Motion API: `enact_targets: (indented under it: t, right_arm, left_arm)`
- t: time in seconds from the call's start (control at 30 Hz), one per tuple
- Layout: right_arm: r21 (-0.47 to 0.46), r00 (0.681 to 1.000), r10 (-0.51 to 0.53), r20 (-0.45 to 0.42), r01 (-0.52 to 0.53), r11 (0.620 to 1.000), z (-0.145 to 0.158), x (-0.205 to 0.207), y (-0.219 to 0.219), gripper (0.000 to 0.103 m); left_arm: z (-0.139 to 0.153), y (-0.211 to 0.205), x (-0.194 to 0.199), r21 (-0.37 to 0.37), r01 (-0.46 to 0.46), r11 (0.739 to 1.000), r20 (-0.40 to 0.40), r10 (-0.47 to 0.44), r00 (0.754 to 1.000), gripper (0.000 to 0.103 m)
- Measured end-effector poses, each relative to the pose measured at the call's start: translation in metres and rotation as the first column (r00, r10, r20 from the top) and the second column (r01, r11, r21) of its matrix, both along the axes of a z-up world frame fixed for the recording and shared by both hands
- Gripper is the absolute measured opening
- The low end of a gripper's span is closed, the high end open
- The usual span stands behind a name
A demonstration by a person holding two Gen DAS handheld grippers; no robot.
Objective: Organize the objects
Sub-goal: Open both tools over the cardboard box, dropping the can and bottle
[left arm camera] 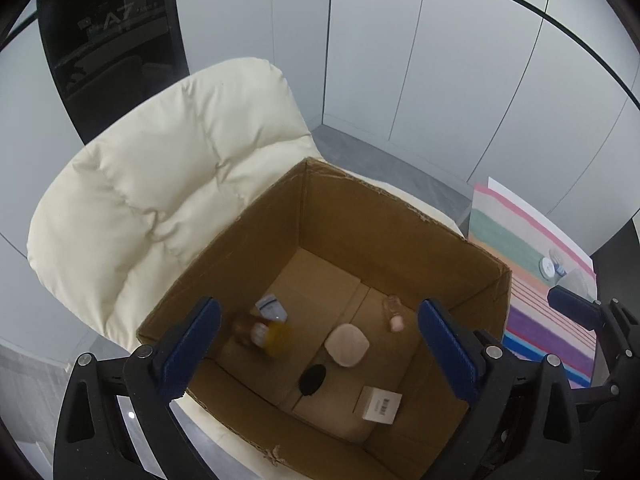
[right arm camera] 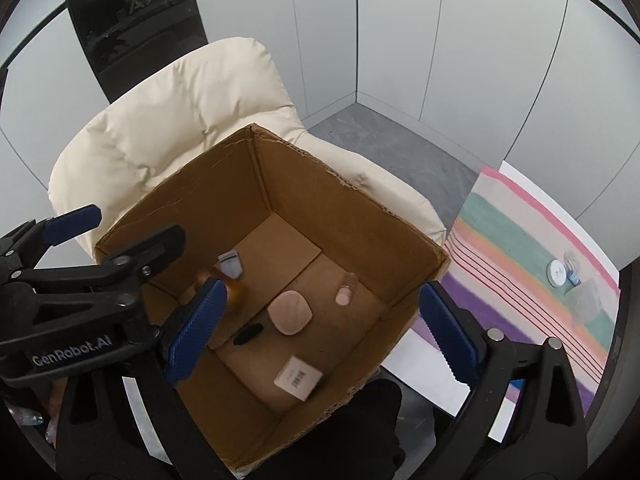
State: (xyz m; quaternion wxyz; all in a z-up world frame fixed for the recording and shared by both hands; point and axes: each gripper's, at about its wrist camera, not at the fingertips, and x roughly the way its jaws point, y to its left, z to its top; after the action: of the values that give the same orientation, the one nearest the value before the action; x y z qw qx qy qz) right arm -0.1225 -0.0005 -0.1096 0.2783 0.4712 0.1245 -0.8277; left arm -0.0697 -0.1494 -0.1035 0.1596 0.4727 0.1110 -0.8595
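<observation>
Both grippers spread wide, nothing grasped, above the cardboard box (left arm camera: pixel 400 224).

Below the left gripper (left arm camera: pixel 320 340), blurred amber bottles (left arm camera: pixel 264 334); under the right gripper (right arm camera: pixel 320 328), a barcoded white carton (right arm camera: pixel 298 378). "GenRobot.AI" marks the left gripper's body.

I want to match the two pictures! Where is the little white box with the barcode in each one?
Left wrist view: the white barcode box lies on the cardboard box's floor, lower right, near the front wall.
Right wrist view: it lies low and central on that floor.
Shared landmark: the round beige compact just beyond it in both.
</observation>
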Motion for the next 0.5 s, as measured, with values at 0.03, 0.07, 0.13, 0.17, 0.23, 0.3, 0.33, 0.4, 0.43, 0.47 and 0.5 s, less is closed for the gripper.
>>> enact_targets:
  t: [0.03, 0.07, 0.13, 0.17, 0.23, 0.3, 0.33, 0.4, 0.43, 0.47, 0.5]
  right_arm:
    - [0.006, 1.000, -0.001, -0.004, 0.001, 1.000, -0.0003, 0.0004, 0.0006, 0.098]
    - [0.008, 1.000, -0.001, -0.005, 0.001, 1.000, -0.0001, 0.0009, 0.0009, 0.098]
    - [0.007, 1.000, 0.003, -0.004, -0.003, 1.000, -0.0007, 0.0016, 0.0014, 0.098]
    - [0.005, 1.000, 0.003, -0.003, -0.003, 1.000, -0.0003, 0.0023, 0.0020, 0.098]
    - [0.006, 1.000, 0.003, -0.003, -0.003, 1.000, -0.0005, 0.0023, 0.0019, 0.098]
    - [0.008, 1.000, 0.002, -0.004, -0.002, 1.000, -0.0005, 0.0024, 0.0024, 0.098]
    - [0.009, 1.000, 0.001, -0.005, -0.001, 1.000, -0.0001, 0.0027, 0.0029, 0.098]
    - [0.007, 1.000, 0.003, -0.005, -0.003, 1.000, 0.0000, 0.0026, 0.0035, 0.098]
    - [0.006, 1.000, 0.002, -0.006, -0.002, 1.000, 0.0003, 0.0026, 0.0046, 0.098]
    - [0.006, 1.000, 0.000, -0.006, 0.000, 1.000, 0.0009, 0.0026, 0.0064, 0.098]
    - [0.005, 1.000, -0.002, -0.006, 0.002, 1.000, 0.0014, 0.0026, 0.0074, 0.098]
  left_arm:
    - [-0.0005, 0.0000, -0.0002, -0.003, -0.002, 1.000, 0.003, 0.002, 1.000, 0.100]
    - [-0.0008, 0.0002, -0.0004, -0.009, -0.004, 1.000, 0.007, 0.004, 1.000, 0.100]
    - [-0.0012, 0.0007, -0.0002, -0.015, -0.004, 1.000, 0.008, 0.005, 1.000, 0.100]
    - [-0.0010, 0.0009, 0.0002, -0.015, -0.004, 1.000, 0.007, 0.004, 1.000, 0.100]
    - [-0.0006, 0.0009, 0.0015, -0.017, -0.004, 1.000, 0.004, 0.004, 1.000, 0.100]
    - [-0.0012, -0.0006, 0.0019, -0.018, -0.007, 1.000, 0.006, 0.007, 1.000, 0.100]
    - [-0.0014, -0.0013, 0.0024, -0.021, -0.011, 1.000, 0.007, 0.011, 1.000, 0.100]
    - [-0.0017, -0.0032, 0.0038, -0.037, -0.026, 0.999, 0.011, 0.026, 1.000, 0.100]
    - [-0.0012, -0.0035, 0.0048, -0.039, -0.028, 0.999, 0.010, 0.028, 1.000, 0.100]
    - [-0.0009, -0.0039, 0.0056, -0.038, -0.027, 0.999, 0.008, 0.027, 1.000, 0.100]
    - [-0.0003, -0.0041, 0.0071, -0.037, -0.026, 0.999, 0.005, 0.026, 1.000, 0.100]
